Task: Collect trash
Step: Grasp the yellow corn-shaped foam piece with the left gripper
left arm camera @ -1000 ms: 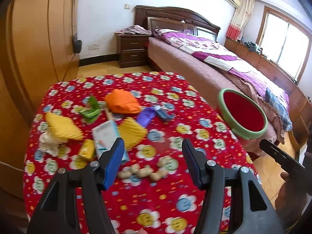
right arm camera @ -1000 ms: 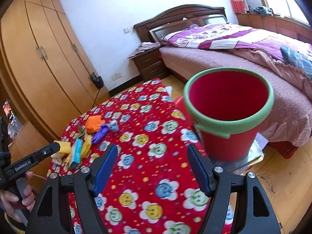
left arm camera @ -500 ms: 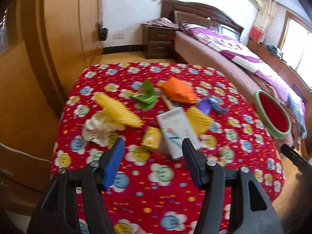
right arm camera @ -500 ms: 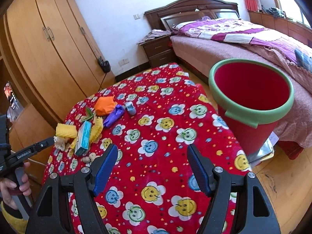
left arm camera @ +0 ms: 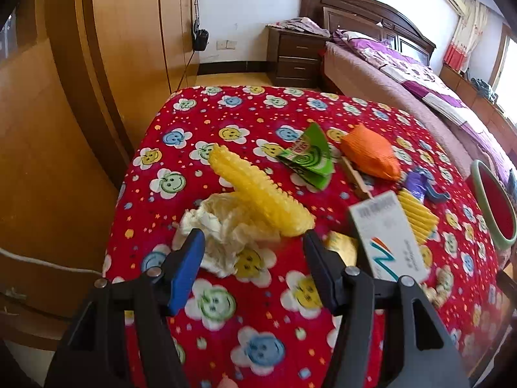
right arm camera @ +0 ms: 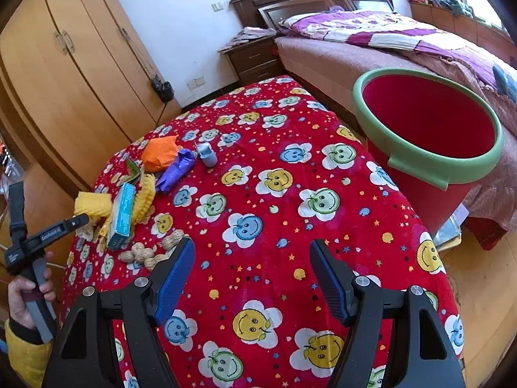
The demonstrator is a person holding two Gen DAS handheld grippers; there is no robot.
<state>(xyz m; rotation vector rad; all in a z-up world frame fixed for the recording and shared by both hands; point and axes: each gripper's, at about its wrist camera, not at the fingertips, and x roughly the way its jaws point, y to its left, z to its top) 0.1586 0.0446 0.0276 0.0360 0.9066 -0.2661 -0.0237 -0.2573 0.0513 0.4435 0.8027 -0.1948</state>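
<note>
Left tool hanging wide over the near part of the table, nothing between its blue pads, tips just before a crumpled white tissue. Across that tissue, a long yellow foam net; beyond it, a green wrapper, an orange pouch and a purple wrapper. To the right of the tissue, a white carton, blurred, partly over a second yellow foam net, with a small gold packet just beside the right finger. Right tool also wide and holding nothing, above bare flowered cloth nearer the table's right side. Peanuts just beside its left pad; the trash pile well to its left. Red bucket with a green rim on the floor, just beside the table, between it and the bed. At the left edge of the right view, a hand in a yellow sleeve gripping the handle of the left tool.
</note>
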